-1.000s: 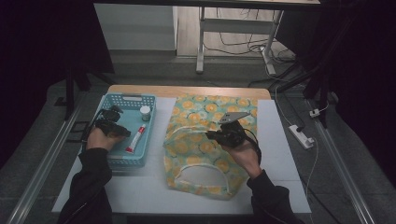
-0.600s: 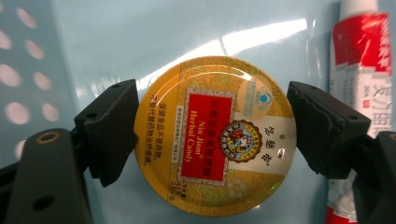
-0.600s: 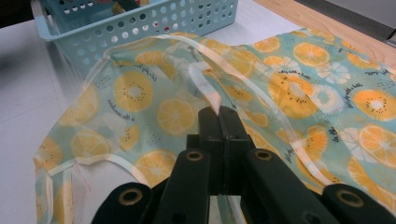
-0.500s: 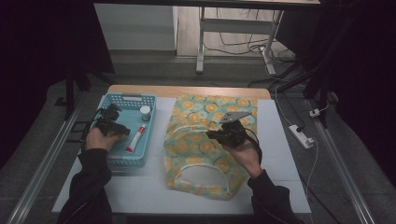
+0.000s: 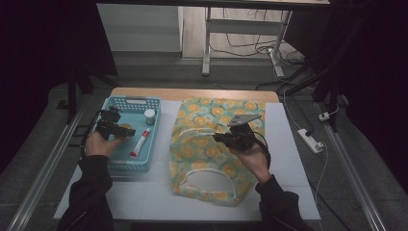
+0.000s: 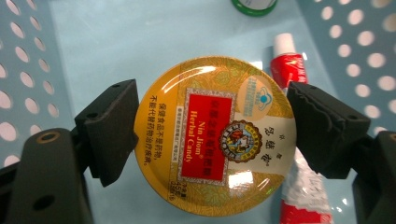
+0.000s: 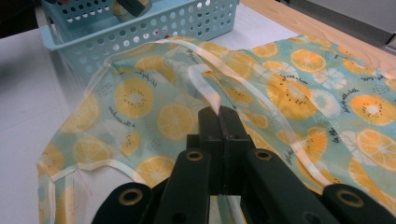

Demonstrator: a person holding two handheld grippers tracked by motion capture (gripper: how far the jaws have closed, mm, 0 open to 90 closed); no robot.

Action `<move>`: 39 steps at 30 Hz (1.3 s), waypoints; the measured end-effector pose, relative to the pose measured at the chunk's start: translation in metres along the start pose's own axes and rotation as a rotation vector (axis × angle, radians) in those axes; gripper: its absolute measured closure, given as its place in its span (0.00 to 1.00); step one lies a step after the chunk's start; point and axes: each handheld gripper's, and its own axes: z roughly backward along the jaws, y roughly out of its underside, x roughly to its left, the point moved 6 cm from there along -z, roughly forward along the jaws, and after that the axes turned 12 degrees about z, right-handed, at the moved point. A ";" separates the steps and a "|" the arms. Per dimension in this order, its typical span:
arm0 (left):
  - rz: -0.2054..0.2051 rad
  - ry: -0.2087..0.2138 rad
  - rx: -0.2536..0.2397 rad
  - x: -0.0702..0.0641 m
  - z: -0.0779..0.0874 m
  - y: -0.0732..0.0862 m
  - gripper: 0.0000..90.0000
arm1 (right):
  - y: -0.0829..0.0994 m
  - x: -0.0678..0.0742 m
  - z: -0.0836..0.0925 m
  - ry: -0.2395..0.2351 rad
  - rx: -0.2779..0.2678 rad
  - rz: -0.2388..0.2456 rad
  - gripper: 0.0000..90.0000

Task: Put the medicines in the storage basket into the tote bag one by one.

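Left gripper (image 6: 212,135) clamped on herbal candy tin (image 6: 212,135) inside blue basket (image 5: 122,166), jaws just closing. Right gripper (image 7: 219,114) pinching bag strap (image 7: 205,91), right of basket.

White power strip (image 5: 309,139) lies beside the table (image 5: 144,192).

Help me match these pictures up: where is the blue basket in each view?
High view: blue basket at the table's left, beside the fruit-print bag.
Left gripper view: its holed floor and walls surround the yellow tin.
Right gripper view: top left, beyond the bag.
Shared landmark: the basket's round holes; the bag links high and right gripper views.
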 end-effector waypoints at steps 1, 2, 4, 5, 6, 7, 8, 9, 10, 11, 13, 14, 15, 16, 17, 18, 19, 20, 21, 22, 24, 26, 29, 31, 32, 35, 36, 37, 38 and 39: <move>0.003 0.013 -0.007 -0.001 0.002 0.000 0.23 | 0.000 0.000 0.000 0.002 -0.003 0.000 1.00; -0.004 0.014 -0.015 -0.002 0.005 0.000 0.23 | -0.001 0.000 0.000 0.002 -0.007 0.000 1.00; -0.017 0.026 -0.029 -0.005 0.009 -0.001 0.23 | -0.001 0.000 0.001 0.000 -0.008 0.001 1.00; -0.019 0.038 -0.040 -0.006 0.012 -0.001 0.23 | -0.001 0.000 0.001 0.003 -0.008 0.004 1.00; -0.016 0.048 -0.050 -0.008 0.014 -0.002 0.23 | -0.001 -0.001 0.002 0.005 -0.006 0.005 1.00; -0.023 0.055 -0.055 -0.009 0.015 -0.002 0.23 | -0.001 -0.001 0.002 0.006 -0.008 0.004 1.00; -0.030 0.061 -0.065 -0.010 0.016 -0.002 0.23 | -0.001 -0.002 0.003 0.009 -0.012 0.002 1.00; -0.036 0.068 -0.061 -0.012 0.017 -0.001 0.23 | -0.001 -0.002 0.003 0.009 -0.013 0.001 1.00; -0.043 0.069 -0.065 -0.013 0.017 -0.001 0.23 | -0.002 -0.002 0.004 0.011 -0.014 0.000 1.00; -0.053 0.068 -0.067 -0.015 0.018 0.000 0.23 | -0.002 -0.002 0.004 0.013 -0.014 0.002 1.00; -0.065 0.078 -0.074 -0.017 0.020 0.000 0.23 | -0.003 -0.002 0.004 0.016 -0.015 0.003 1.00; -0.064 0.088 -0.080 -0.019 0.021 0.001 0.23 | -0.003 -0.002 0.005 0.018 -0.015 0.004 1.00; -0.067 0.102 -0.077 -0.020 0.023 0.001 0.23 | -0.003 -0.003 0.006 0.019 -0.017 0.004 1.00; -0.070 0.110 -0.088 -0.023 0.025 0.001 0.23 | -0.003 -0.004 0.006 0.024 -0.020 0.001 1.00; -0.075 0.116 -0.089 -0.025 0.027 0.002 0.23 | -0.003 -0.004 0.007 0.025 -0.021 -0.001 1.00; -0.086 0.117 -0.096 -0.028 0.029 0.002 0.23 | -0.003 -0.005 0.008 0.028 -0.023 -0.004 1.00; -0.097 0.118 -0.100 -0.031 0.031 0.002 0.23 | -0.003 -0.006 0.008 0.031 -0.024 -0.006 1.00; -0.103 0.123 -0.098 -0.033 0.032 0.002 0.23 | -0.003 -0.006 0.008 0.031 -0.024 -0.006 1.00; -0.111 0.130 -0.108 -0.036 0.035 0.002 0.23 | -0.003 -0.007 0.008 0.034 -0.024 -0.007 1.00; -0.112 0.142 -0.107 -0.039 0.037 0.002 0.23 | -0.003 -0.007 0.009 0.035 -0.022 -0.006 1.00; -0.130 0.158 -0.120 -0.047 0.042 0.002 0.23 | -0.002 -0.008 0.008 0.039 -0.020 -0.006 1.00; -0.157 0.159 -0.129 -0.054 0.046 0.001 0.23 | -0.002 -0.008 0.007 0.040 -0.016 -0.010 1.00; -0.177 0.186 -0.146 -0.065 0.055 0.001 0.23 | 0.000 -0.009 0.005 0.043 -0.008 -0.007 1.00; -0.199 0.203 -0.146 -0.072 0.059 0.002 0.23 | -0.001 -0.009 0.005 0.043 -0.011 -0.009 1.00; -0.209 0.207 -0.149 -0.076 0.061 0.003 0.23 | -0.001 -0.008 0.005 0.043 -0.012 -0.009 1.00; -0.239 0.221 -0.148 -0.086 0.065 0.005 0.23 | -0.003 -0.008 0.006 0.044 -0.014 -0.002 1.00; -0.248 0.223 -0.153 -0.090 0.067 0.005 0.23 | -0.003 -0.008 0.006 0.046 -0.015 -0.001 1.00; -0.252 0.235 -0.154 -0.094 0.068 0.006 0.23 | -0.003 -0.008 0.007 0.047 -0.015 -0.002 1.00; -0.261 0.246 -0.149 -0.098 0.070 0.006 0.23 | -0.003 -0.009 0.007 0.048 -0.016 -0.004 1.00; -0.272 0.254 -0.156 -0.103 0.073 0.007 0.23 | -0.003 -0.009 0.007 0.050 -0.016 -0.004 1.00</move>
